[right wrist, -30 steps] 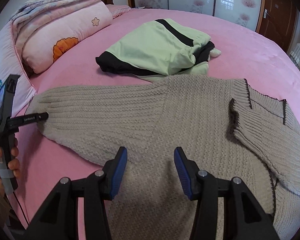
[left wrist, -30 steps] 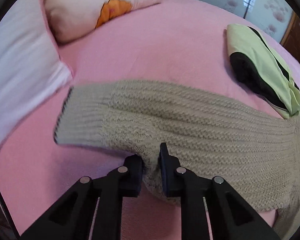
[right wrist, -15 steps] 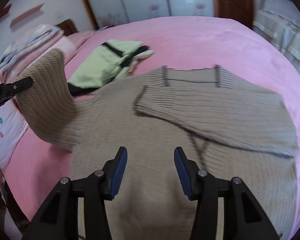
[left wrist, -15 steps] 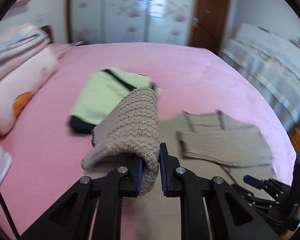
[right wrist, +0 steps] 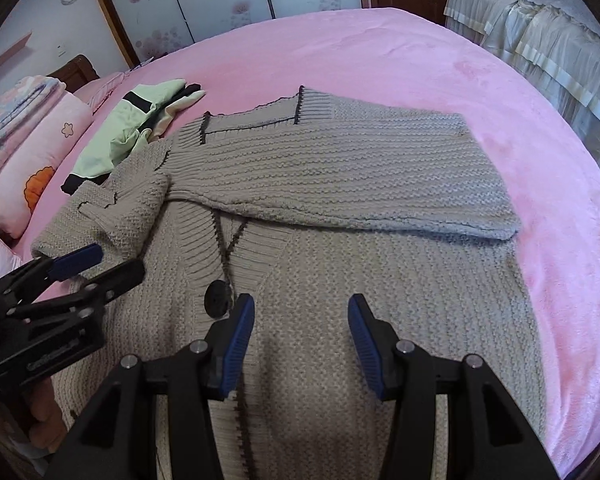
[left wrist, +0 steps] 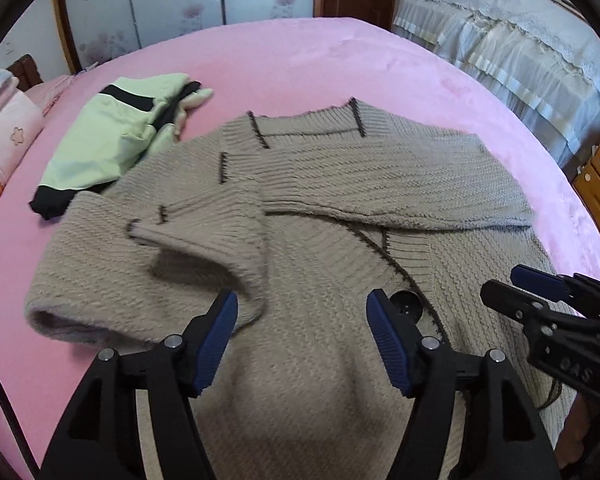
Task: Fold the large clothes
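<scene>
Beige knit cardigan [left wrist: 324,264] flat on pink bed [left wrist: 300,64], front up. Both sleeves already folded across chest. Left gripper [left wrist: 302,332] and right gripper [right wrist: 300,332] both spread apart, empty, hovering over lower body. Left to do: body folds, hem toward collar.
</scene>
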Available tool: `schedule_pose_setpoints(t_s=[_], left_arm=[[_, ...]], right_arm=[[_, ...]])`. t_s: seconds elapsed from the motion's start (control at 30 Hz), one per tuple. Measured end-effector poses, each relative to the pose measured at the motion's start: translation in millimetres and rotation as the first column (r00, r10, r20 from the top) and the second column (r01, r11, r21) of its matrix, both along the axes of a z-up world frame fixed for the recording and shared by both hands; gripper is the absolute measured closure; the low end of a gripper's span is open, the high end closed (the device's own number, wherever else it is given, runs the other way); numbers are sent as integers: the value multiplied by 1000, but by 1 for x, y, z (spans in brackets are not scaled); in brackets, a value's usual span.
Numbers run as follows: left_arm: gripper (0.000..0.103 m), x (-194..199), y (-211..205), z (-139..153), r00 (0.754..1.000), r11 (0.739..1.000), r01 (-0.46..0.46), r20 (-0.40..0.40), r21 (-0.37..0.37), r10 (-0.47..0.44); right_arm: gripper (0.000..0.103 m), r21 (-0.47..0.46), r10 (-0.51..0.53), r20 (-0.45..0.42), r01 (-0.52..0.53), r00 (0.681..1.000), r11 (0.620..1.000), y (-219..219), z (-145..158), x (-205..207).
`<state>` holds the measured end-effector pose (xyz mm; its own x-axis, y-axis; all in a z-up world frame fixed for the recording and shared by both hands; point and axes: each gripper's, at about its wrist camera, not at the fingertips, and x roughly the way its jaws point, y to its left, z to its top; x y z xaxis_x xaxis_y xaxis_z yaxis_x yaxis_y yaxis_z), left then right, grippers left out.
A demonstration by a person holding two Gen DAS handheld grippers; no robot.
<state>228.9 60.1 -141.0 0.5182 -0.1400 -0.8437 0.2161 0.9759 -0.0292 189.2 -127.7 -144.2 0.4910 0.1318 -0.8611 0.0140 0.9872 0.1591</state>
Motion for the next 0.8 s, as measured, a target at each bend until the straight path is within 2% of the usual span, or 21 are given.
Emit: schedule_pose_setpoints(t_s=[0.13, 0.17, 0.2, 0.3, 0.37, 0.43, 0.53, 0.63, 0.73, 0.8], left_arm=[[20, -24, 44, 29, 995, 997, -71, 70, 19, 69], [20, -32, 56, 36, 991, 994, -100, 94, 34, 97], [18, -40, 73, 42, 983, 988, -144, 126, 61, 135], [11, -54, 110, 43, 956, 960, -263, 157, 93, 247], [11, -59, 139, 34, 935, 937, -341, 135, 72, 329], [11, -56, 163, 18, 915, 915, -400, 77, 52, 396], [11, -46, 190, -6, 885, 883, -466, 24, 59, 466], [11, -34, 202, -20, 873, 873, -487, 15, 31, 487], [11, -16, 212, -34, 864, 864, -503, -21, -12, 502], [11, -5, 216, -44, 858, 858, -513, -49, -14, 512]], right_arm=[[54, 15, 58, 23, -58, 998, 998, 20, 6, 9], [54, 14, 71, 29, -71, 997, 997, 26, 8, 10], [54, 12, 104, 42, -104, 994, 994, 37, 13, 14], [54, -9, 190, 77, -190, 979, 982, 68, 25, 23], [54, -27, 243, 94, -241, 966, 970, 88, 30, 29], [54, -61, 303, 100, -298, 948, 953, 115, 34, 39], [54, -94, 375, 90, -367, 923, 925, 149, 31, 54], [54, -150, 440, 56, -428, 896, 891, 182, 19, 69], [54, -230, 483, -8, -472, 876, 851, 211, -2, 82], [54, -293, 494, -50, -485, 868, 824, 225, -18, 88]])
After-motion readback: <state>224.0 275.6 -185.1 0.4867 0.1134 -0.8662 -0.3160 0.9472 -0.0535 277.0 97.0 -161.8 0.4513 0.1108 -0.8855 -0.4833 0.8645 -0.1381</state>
